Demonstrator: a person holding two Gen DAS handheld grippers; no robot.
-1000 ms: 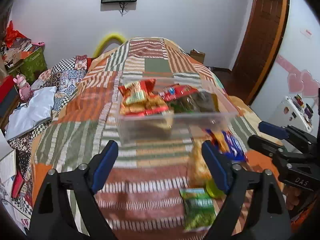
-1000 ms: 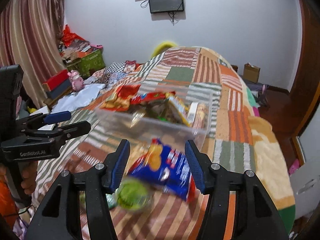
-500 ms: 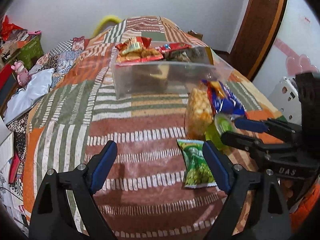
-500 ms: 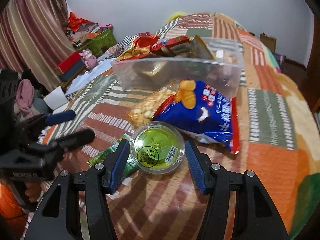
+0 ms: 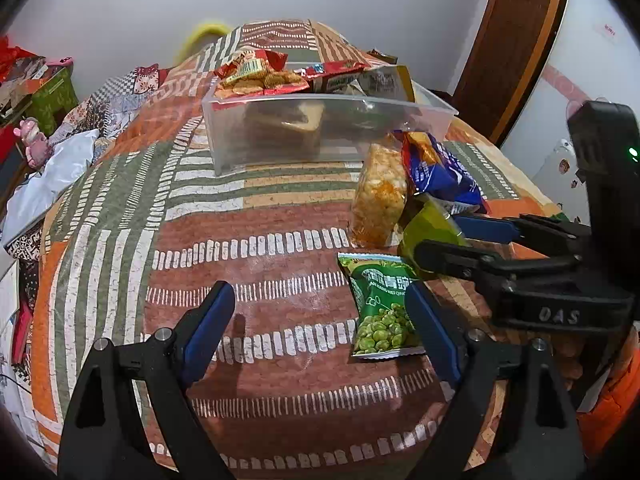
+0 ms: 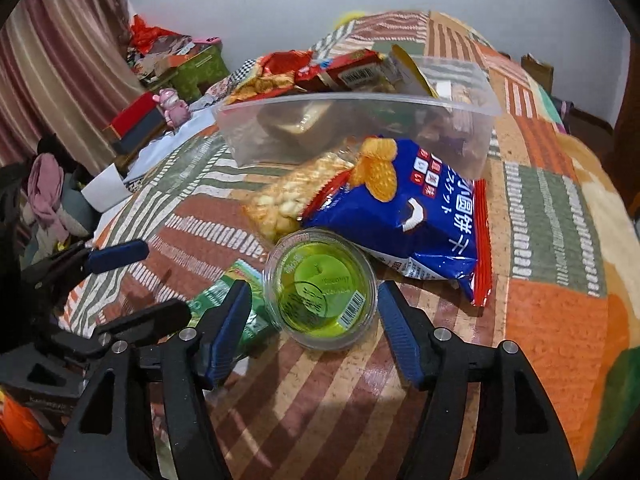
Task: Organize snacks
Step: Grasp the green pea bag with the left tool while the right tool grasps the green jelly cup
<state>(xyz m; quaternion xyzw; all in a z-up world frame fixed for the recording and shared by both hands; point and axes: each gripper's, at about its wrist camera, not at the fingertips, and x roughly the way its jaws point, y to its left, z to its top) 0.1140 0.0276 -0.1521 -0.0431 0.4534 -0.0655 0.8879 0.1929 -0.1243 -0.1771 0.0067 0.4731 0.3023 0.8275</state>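
Note:
A clear plastic bin (image 5: 256,136) (image 6: 320,136) stands on the bed with several snack packs in it. In front of it lie a blue biscuit bag (image 6: 420,216) (image 5: 440,172), a clear bag of puffed snacks (image 5: 380,196) (image 6: 288,196), a green pea packet (image 5: 380,312) (image 6: 218,298) and a green jelly cup (image 6: 320,288) (image 5: 428,220). My right gripper (image 6: 314,308) (image 5: 466,240) straddles the cup, which stands on the bedspread. Its jaws are opening and the pads do not press on the cup. My left gripper (image 5: 318,308) (image 6: 140,284) hangs open over bare bedspread, its right finger beside the pea packet.
A patchwork bedspread (image 5: 240,240) covers the bed. Left of the bed are a pink toy (image 6: 174,106), a green box (image 6: 196,68) and piled clothes and boxes. A brown door frame (image 5: 508,40) stands at the back right.
Both grippers have come down toward the bedspread and tilted downward. The right gripper closed in around the green cup and its jaws have widened. The left jaws kept their width.

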